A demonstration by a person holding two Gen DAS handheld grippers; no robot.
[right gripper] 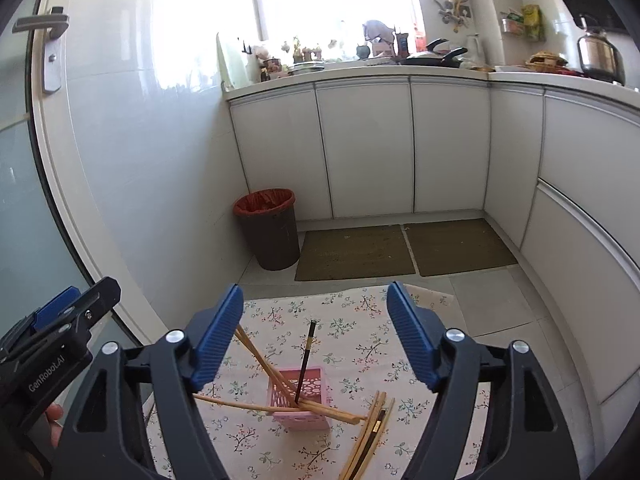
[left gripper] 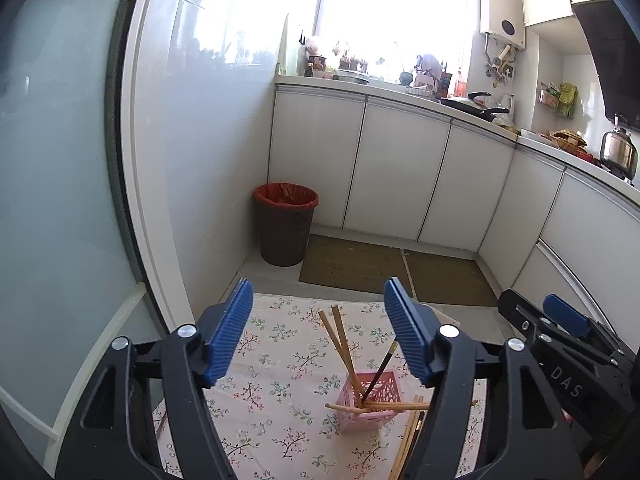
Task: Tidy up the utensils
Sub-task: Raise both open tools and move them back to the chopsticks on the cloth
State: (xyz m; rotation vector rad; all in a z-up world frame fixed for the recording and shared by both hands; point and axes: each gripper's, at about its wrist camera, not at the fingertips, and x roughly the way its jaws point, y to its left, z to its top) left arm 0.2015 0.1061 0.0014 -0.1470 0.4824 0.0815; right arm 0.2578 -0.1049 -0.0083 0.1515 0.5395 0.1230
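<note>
While the floral-clothed worktop spreads below, the left tool and right tool hover wide open, holding nothing. Near its middle stands a pink basket with several chopsticks leaning inside; more chopsticks lie just beside it.

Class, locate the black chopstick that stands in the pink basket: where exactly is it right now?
In the right wrist view, the black chopstick stands nearly upright in the pink basket on the floral cloth, low and centre between the open tool fingers, right of the leaning wooden chopsticks.
</note>
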